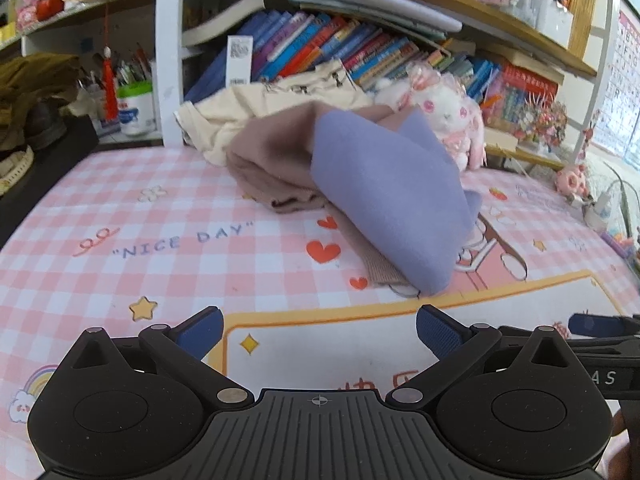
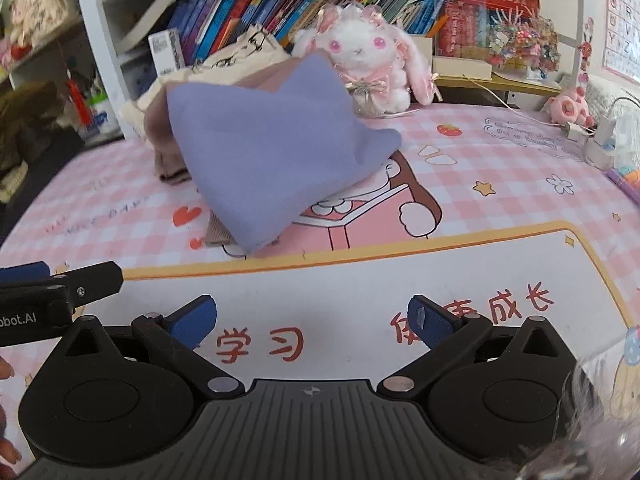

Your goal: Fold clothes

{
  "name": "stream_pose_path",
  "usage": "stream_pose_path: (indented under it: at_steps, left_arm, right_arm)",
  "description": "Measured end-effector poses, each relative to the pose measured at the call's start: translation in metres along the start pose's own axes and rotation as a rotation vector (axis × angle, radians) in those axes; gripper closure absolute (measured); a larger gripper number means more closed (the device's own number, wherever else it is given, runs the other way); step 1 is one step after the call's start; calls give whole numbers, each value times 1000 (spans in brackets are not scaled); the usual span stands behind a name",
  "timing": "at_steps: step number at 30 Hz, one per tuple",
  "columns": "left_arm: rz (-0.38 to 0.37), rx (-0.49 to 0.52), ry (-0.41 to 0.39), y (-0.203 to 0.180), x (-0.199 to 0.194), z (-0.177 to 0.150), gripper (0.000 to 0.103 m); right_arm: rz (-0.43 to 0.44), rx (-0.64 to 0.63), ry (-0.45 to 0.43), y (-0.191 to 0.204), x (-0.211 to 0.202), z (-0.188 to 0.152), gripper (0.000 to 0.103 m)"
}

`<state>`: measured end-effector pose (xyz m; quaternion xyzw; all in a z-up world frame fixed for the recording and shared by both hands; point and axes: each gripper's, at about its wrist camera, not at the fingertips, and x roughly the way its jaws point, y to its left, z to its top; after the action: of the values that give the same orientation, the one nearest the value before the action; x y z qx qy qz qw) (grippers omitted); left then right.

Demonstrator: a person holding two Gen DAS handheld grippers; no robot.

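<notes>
A lavender garment [image 1: 384,192] lies crumpled on a brownish-pink garment [image 1: 264,160] in the middle of the pink checked mat [image 1: 120,240]; a cream garment [image 1: 248,108] is bunched behind them. The right wrist view shows the same lavender garment [image 2: 264,152], brownish-pink garment [image 2: 160,124] and cream garment [image 2: 236,60]. My left gripper [image 1: 320,328] is open over the mat's white panel, short of the clothes, holding nothing. My right gripper [image 2: 314,320] is open too, empty, nearer than the pile. Each gripper shows at the edge of the other's view.
A white and pink plush rabbit [image 2: 360,56] sits behind the pile against shelves of books [image 1: 340,44]. A small pink plush toy [image 2: 568,108], chargers and cables [image 2: 592,136] lie at the right. A white shelf post [image 1: 170,52] and a pen pot [image 1: 134,104] stand at the back left.
</notes>
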<state>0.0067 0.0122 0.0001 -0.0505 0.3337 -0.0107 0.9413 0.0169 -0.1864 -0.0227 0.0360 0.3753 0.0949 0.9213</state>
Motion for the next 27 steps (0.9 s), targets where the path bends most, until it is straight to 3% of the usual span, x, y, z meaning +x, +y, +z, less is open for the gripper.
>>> stream_pose_path:
  at_steps: [6,15,20,23,27]
  left_arm:
    - [9,35,-41,-17,-6,3,0]
    - [36,75,-38,-62,4,5,0]
    - [213,101,-77,-91,15,17,0]
    - [239,115,-36,-106,36,27,0]
    - [253,225,56,-134,73,28,0]
  right_arm:
    - [-6,-41,-28,-5,-7,4,0]
    - [46,-105,14,-48,11,13,0]
    - [104,-124,-35,-88,25,32,3]
    - [175,-104,-33,-115,37,47,13]
    - [276,-69,27,-143,54,62,13]
